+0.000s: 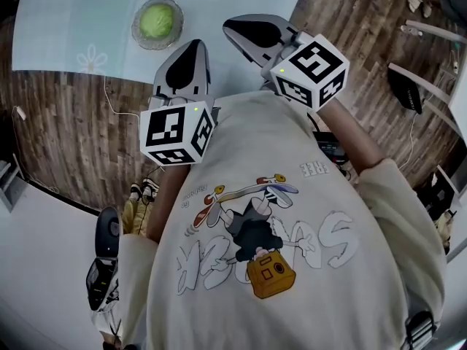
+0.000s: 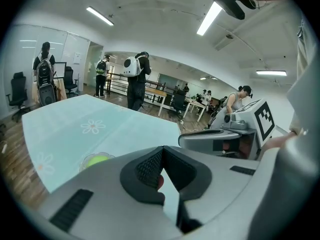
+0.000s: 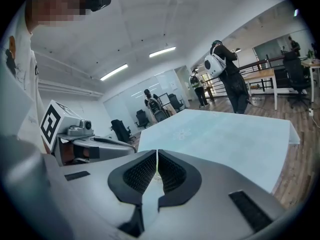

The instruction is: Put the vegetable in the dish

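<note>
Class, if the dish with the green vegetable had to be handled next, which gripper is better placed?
Probably left. The left gripper lies nearer the dish that holds the vegetable; the right gripper sits farther off to the side.

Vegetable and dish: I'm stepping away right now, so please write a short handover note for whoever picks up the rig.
Left gripper: shut, holding nothing, raised near the person's chest.
Right gripper: shut, holding nothing, beside the left one.
Vegetable: green, lying in the dish on the table.
Done: the vegetable is in the dish.
Left: nothing visible; neither gripper touches the dish.
</note>
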The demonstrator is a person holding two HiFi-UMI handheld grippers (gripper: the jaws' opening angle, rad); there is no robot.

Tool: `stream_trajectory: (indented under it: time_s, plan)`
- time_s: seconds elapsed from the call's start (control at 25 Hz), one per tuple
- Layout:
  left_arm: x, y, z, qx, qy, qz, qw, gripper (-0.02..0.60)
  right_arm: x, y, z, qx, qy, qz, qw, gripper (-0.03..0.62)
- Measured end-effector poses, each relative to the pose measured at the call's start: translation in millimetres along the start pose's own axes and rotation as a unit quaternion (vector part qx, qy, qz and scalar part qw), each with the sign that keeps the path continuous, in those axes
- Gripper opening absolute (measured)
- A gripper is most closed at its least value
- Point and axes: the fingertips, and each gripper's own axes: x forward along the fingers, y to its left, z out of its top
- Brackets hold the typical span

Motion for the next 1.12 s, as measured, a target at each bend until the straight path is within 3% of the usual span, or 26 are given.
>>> stream_trajectory:
  time_s: [0.44, 0.64, 0.92, 1.12]
  plan:
    - [4, -42, 16, 0.017, -0.021, 0.009, 0.9996, 0.008, -41, 8, 2, -0.01, -0.011, 0.059, 0.998, 0.032]
    - [7, -49, 13, 0.034, -0.021, 0.006, 0.9992, 0.008, -50, 3, -8, 0.022, -0.006, 0.095, 0.995, 0.032]
    - [-3, -73, 23, 0.057, -0.053, 0.024, 0.9967, 0.008, -84, 20, -4, -0.019, -0.008, 0.103, 0.994, 0.032]
    - [-16, -61, 45, 0.084, -0.08, 0.036, 0.9926, 0.008, -70, 33, 26, -0.08, -0.027, 0.114, 0.99, 0.032]
